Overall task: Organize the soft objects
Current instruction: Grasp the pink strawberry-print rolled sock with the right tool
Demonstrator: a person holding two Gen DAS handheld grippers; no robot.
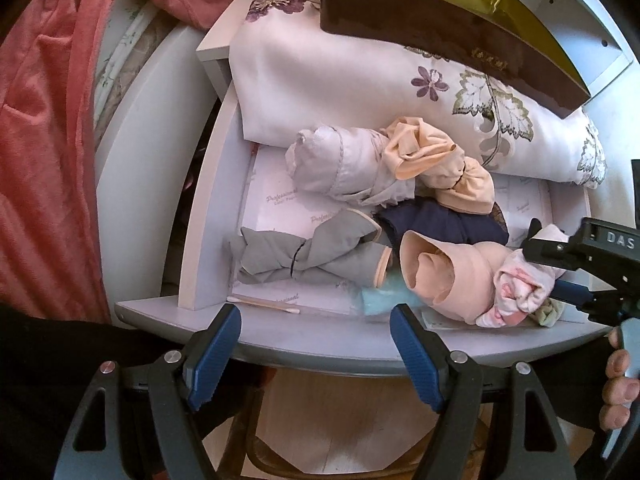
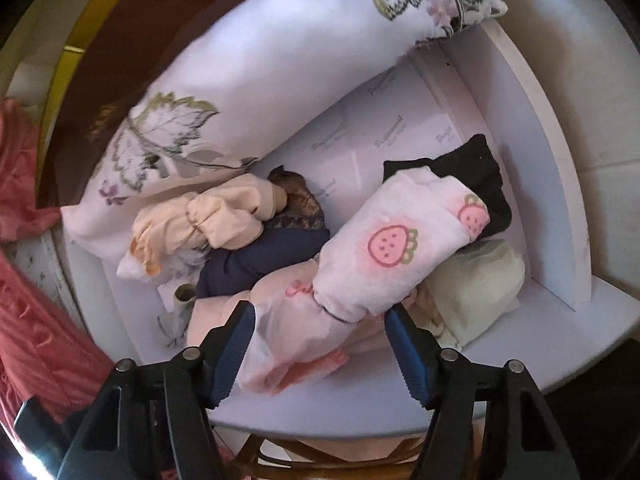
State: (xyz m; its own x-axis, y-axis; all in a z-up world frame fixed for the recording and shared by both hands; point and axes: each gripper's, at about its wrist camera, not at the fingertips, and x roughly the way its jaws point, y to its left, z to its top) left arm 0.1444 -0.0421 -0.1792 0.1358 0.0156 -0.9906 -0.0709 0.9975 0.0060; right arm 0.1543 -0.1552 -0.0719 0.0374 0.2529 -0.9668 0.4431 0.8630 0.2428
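Strawberry-print bundle (image 2: 384,256) lies in the drawer (image 2: 552,216) straight ahead between our right gripper (image 2: 320,354) pads, which stand partly open without pressing it, its long axis angling away up-right; our left gripper (image 1: 316,354) hangs open and empty.

Rolled garments (image 1: 356,168) in drawer (image 1: 208,216)

"Professional" on drawer liner paper (image 1: 280,216), "DAS" on right claw (image 1: 560,276)
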